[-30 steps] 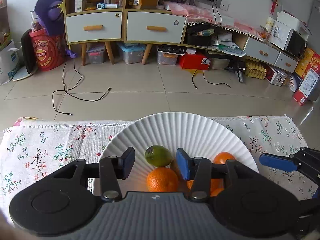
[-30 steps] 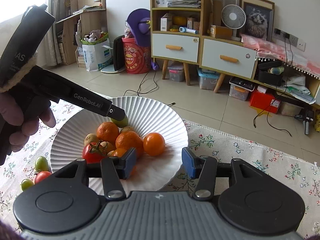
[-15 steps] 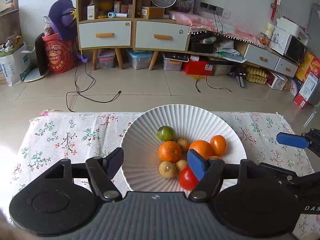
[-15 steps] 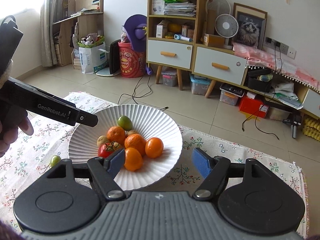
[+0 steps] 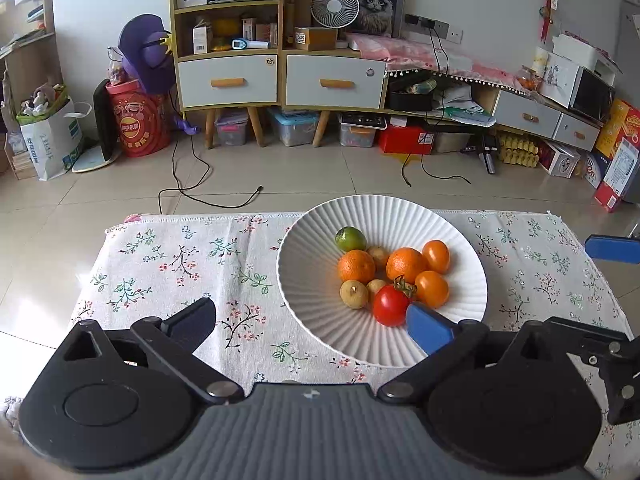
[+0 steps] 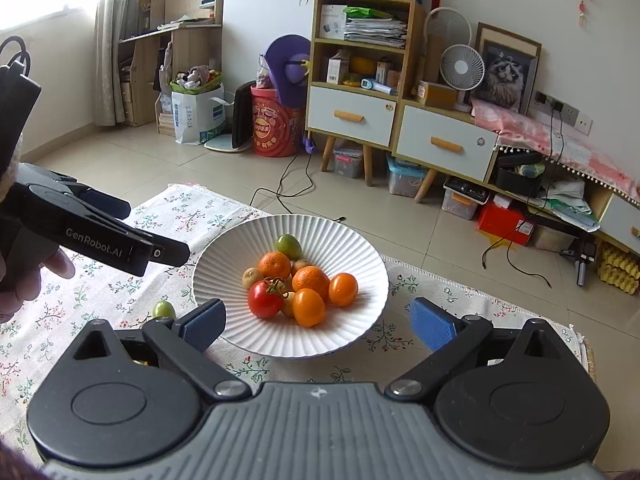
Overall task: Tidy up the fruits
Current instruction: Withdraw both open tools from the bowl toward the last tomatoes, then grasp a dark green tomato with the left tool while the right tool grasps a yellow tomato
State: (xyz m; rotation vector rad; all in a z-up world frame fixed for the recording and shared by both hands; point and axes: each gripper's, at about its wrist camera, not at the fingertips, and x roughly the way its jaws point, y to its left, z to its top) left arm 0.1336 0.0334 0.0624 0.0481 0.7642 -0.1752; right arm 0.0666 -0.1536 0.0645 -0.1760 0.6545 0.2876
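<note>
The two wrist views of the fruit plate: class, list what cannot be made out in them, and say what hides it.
- Left wrist view: the near rim of the white plate is partly covered by the left hand-held gripper.
- Right wrist view: a small green fruit on the floral tablecloth is partly hidden by the right hand-held gripper; what lies below it is unseen.
- Both views: the pale fruits beneath the oranges are too hidden to count.

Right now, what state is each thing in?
Left tool: open, just widened, nothing between its pads.
Right tool: open, just widened, nothing held.
White plate: upright on the cloth, holding fruit.
Red tomato: in the plate.
Green fruit: on the cloth, outside the plate.
</note>
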